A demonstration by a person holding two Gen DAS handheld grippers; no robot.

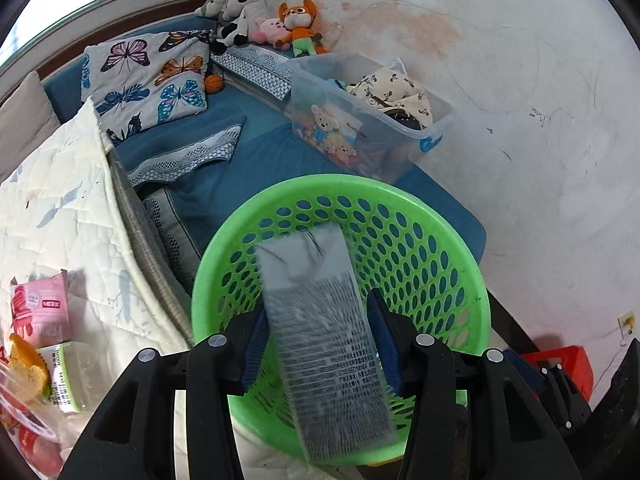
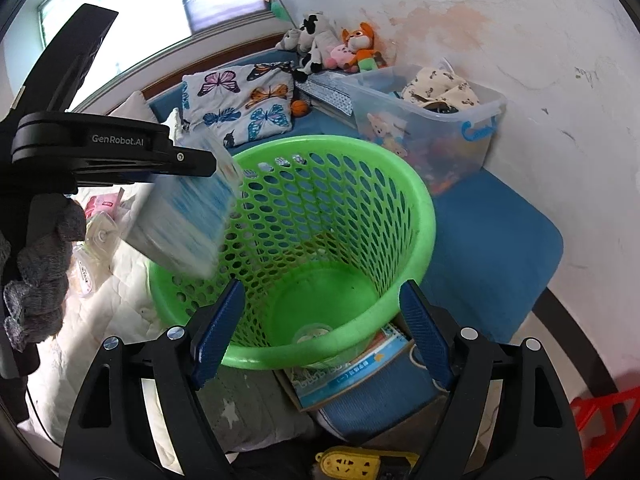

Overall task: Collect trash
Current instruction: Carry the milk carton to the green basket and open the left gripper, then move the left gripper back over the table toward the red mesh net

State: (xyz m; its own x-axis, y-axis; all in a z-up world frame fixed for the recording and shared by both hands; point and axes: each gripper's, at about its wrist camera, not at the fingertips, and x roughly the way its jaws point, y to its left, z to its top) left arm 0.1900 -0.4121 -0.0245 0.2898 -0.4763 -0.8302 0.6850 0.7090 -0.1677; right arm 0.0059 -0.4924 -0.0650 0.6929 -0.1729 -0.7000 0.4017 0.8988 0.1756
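Now, carton loose betw L gripper jaws, basket below, R gripper wide, empty

Green perforated basket, butterfly-print pillow

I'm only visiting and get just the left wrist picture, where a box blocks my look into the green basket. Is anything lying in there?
Observer: Hardly anything. The right wrist view shows the green basket bare inside, apart from what looks like one small clear round piece at the bottom.
Operator: And where is the other gripper?
Observer: The right gripper is at the basket's near rim, open, with nothing between its fingers.
Operator: Is anything lying next to the basket on that side?
Observer: A blue-and-white booklet shows just below the near rim, partly hidden by the basket.
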